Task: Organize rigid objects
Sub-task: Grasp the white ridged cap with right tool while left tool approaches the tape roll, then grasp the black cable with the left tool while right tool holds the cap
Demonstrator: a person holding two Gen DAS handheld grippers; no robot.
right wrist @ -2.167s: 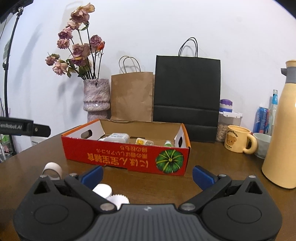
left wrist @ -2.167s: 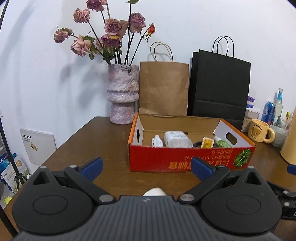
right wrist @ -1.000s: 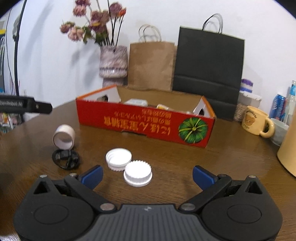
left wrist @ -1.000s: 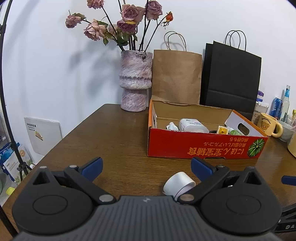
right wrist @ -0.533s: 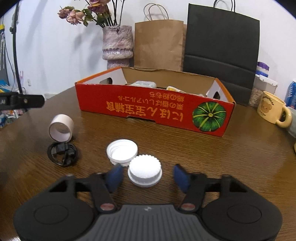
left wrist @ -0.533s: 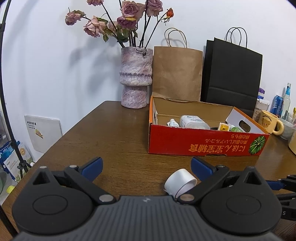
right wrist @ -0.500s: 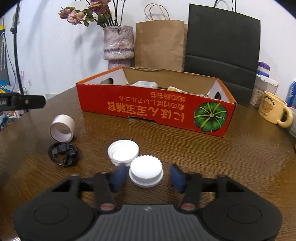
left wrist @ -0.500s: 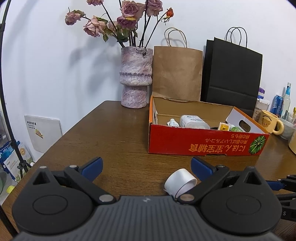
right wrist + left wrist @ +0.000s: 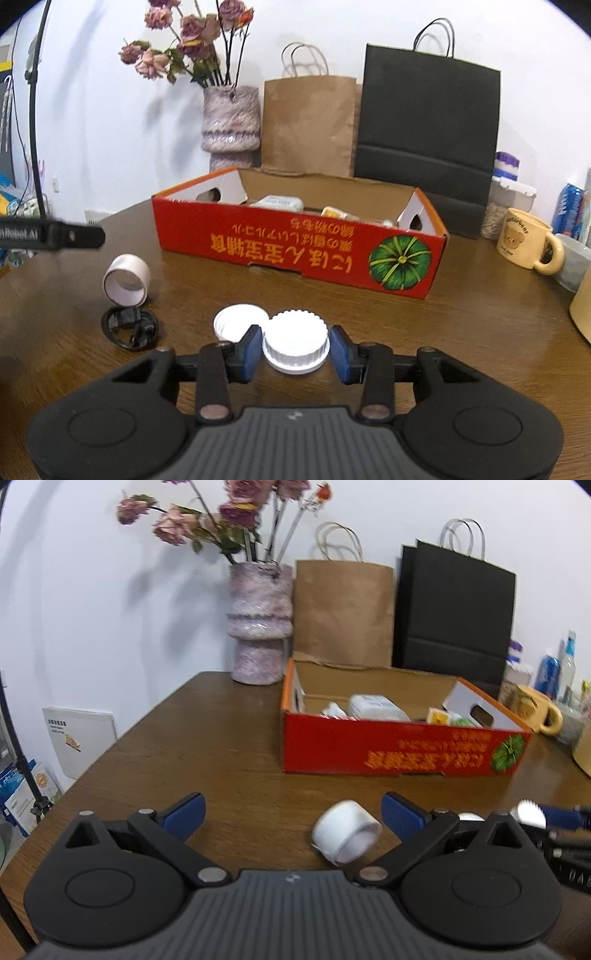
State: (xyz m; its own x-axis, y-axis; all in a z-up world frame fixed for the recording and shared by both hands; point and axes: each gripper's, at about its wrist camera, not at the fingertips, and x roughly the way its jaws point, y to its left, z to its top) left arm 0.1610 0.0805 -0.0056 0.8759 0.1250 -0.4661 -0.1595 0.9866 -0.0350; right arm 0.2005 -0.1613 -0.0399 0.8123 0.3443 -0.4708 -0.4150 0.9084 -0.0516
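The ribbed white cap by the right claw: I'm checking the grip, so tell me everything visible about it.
The ribbed white cap looks like plastic: round, flat top up, ridged side wall above a smooth flared base. It sits between the right claw's blue pads, which press its sides. The open-side-up white lid sits just behind it.

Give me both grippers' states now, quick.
Left gripper: open, holding nothing.
Right gripper: shut on the ribbed white cap.

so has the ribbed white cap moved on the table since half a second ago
No. The ribbed white cap sits beside the open cap as before.
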